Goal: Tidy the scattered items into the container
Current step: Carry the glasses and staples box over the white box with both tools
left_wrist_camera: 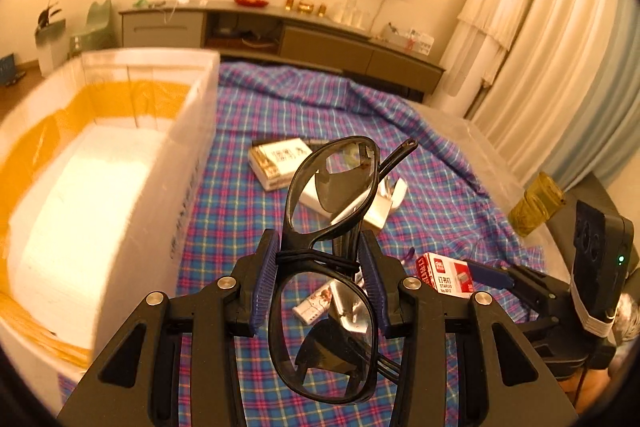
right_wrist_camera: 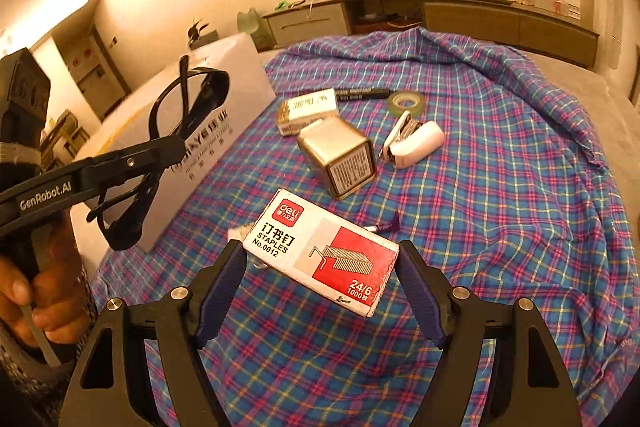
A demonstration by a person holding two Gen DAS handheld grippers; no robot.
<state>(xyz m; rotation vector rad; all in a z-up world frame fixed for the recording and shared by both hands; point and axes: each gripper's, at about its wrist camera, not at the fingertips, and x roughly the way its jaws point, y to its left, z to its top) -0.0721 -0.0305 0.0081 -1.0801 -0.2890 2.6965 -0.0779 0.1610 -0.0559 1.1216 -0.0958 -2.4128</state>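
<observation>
My left gripper (left_wrist_camera: 318, 261) is shut on black-framed glasses (left_wrist_camera: 332, 187), gripped at the bridge and held above the plaid cloth, just right of the white foam box (left_wrist_camera: 132, 147). The same glasses (right_wrist_camera: 188, 107) show in the right wrist view, in front of the box (right_wrist_camera: 224, 79). My right gripper (right_wrist_camera: 320, 267) is shut on a red and white staples box (right_wrist_camera: 320, 247), lifted above the cloth; that box also shows in the left wrist view (left_wrist_camera: 444, 273). On the cloth lie a gold tin (right_wrist_camera: 340, 155), a white stapler (right_wrist_camera: 412, 143), a tape roll (right_wrist_camera: 406, 103), a marker (right_wrist_camera: 360, 93) and a small card box (right_wrist_camera: 308, 109).
The plaid cloth (right_wrist_camera: 500, 187) covers the table, bunched at the far right. A long cabinet (right_wrist_camera: 440, 15) runs along the back wall. A small white tube (left_wrist_camera: 314, 307) lies on the cloth under the glasses. A yellowish jar (left_wrist_camera: 538, 203) stands at the table's right edge.
</observation>
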